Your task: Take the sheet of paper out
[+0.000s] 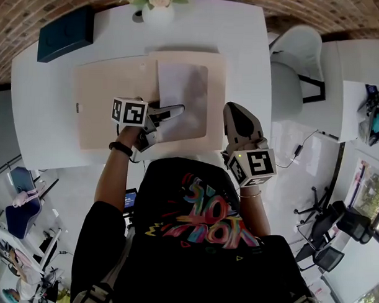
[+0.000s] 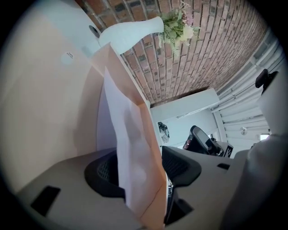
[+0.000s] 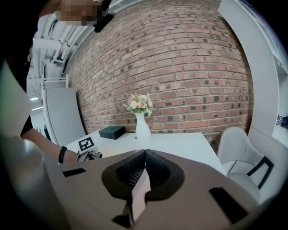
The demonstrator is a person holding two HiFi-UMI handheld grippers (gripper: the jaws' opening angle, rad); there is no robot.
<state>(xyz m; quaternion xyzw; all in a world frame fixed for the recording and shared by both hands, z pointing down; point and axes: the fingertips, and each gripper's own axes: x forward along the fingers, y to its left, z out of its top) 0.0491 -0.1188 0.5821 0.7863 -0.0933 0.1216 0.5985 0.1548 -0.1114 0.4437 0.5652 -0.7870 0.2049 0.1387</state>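
Note:
A beige folder [image 1: 110, 101] lies spread on the white table [image 1: 48, 105]. A white sheet of paper [image 1: 179, 91] rests on its right half. My left gripper [image 1: 169, 111] reaches in from the left at the sheet's near left edge. In the left gripper view the white sheet [image 2: 121, 134] and a beige folder layer [image 2: 150, 179] pass between the jaws, which stand a little apart on either side; my left gripper [image 2: 140, 168] is open. My right gripper [image 1: 240, 118] hovers at the table's front right, off the folder; my right gripper [image 3: 145, 155] is shut with nothing held.
A white vase of flowers [image 1: 157, 7] stands at the table's far edge, a dark box [image 1: 65, 33] at the far left corner. A white chair [image 1: 292, 64] sits to the right of the table. A brick wall [image 3: 180, 67] lies beyond.

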